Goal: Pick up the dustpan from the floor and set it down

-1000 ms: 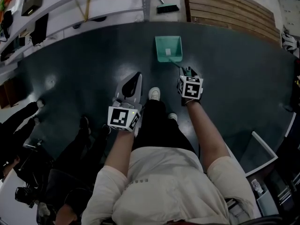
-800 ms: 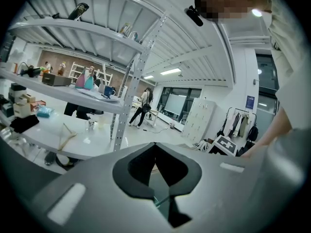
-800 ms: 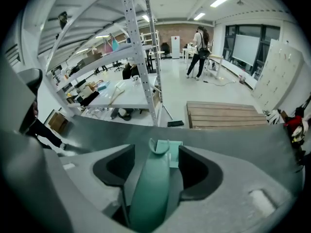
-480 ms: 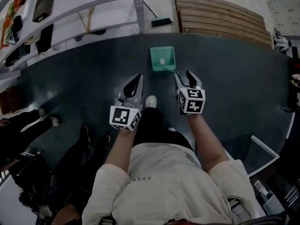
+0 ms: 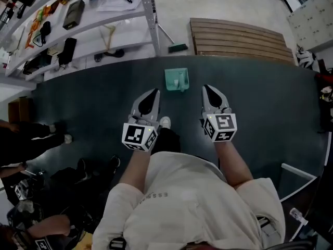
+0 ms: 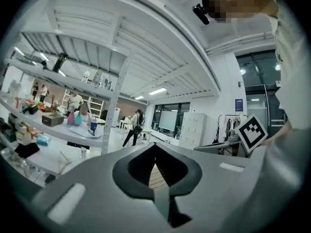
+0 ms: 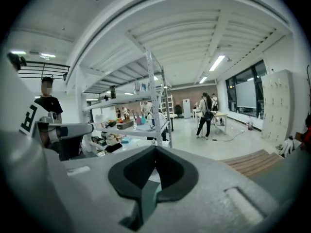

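Dustpan on floor, both grippers clear of it

Head view: teal dustpan (image 5: 176,79) lies on dark floor (image 5: 260,103), just far of left gripper (image 5: 154,91) & right gripper (image 5: 206,87), apart from both. Left gripper view: jaws clenched, empty. Right gripper view: jaws clenched too — nothing btwn them.

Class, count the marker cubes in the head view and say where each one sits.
2. One marker cube sits at the rear of the left gripper, at picture left. The other sits at the rear of the right gripper, at picture right. None looks hidden in this view.
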The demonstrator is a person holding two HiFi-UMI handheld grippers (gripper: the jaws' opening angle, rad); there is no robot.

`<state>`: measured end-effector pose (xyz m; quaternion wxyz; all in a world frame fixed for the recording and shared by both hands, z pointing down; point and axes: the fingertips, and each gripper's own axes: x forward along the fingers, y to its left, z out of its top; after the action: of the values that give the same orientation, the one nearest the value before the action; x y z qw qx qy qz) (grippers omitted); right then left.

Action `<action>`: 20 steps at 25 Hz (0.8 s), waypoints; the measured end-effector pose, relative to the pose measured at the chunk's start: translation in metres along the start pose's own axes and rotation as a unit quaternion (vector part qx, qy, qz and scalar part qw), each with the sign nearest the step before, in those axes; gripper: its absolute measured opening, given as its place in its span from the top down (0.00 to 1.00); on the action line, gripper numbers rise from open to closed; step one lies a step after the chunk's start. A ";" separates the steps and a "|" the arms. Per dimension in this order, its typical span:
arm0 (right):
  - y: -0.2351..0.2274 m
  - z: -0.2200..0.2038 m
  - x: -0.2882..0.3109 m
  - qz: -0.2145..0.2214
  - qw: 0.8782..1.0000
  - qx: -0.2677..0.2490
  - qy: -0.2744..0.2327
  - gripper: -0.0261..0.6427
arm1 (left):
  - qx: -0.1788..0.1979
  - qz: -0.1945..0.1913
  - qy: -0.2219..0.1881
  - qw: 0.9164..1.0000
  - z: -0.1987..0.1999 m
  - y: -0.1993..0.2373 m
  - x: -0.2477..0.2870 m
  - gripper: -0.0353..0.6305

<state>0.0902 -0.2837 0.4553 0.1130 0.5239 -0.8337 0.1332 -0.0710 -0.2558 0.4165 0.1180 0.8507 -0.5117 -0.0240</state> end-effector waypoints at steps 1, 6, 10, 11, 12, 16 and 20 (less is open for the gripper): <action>0.002 0.003 -0.019 0.009 1.000 -0.001 -0.010 0.97 | 0.007 0.000 -0.007 1.000 0.006 -0.017 -0.012 0.93; 0.009 0.004 -0.105 0.047 0.998 -0.013 -0.038 0.97 | 0.027 0.015 -0.036 0.999 0.017 -0.094 -0.073 0.93; 0.015 -0.009 -0.168 0.066 0.997 -0.019 -0.035 0.97 | 0.028 0.027 -0.043 0.998 0.011 -0.147 -0.121 0.93; 0.015 -0.013 -0.182 0.067 0.997 -0.018 -0.034 0.97 | 0.028 0.027 -0.044 0.998 0.010 -0.158 -0.131 0.93; 0.016 -0.016 -0.194 0.066 0.997 -0.016 -0.034 0.97 | 0.029 0.027 -0.044 0.998 0.009 -0.168 -0.142 0.93; 0.025 -0.029 -0.241 0.062 0.997 -0.014 -0.040 0.97 | 0.042 0.031 -0.055 0.997 0.008 -0.195 -0.183 0.93; 0.040 -0.037 -0.281 0.056 0.997 -0.013 -0.045 0.97 | 0.038 0.027 -0.052 0.998 -0.001 -0.214 -0.219 0.93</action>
<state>0.1748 -0.0178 0.3934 0.0744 0.4802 -0.8676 0.1050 0.0103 0.0322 0.3518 0.0594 0.8380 -0.5406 -0.0454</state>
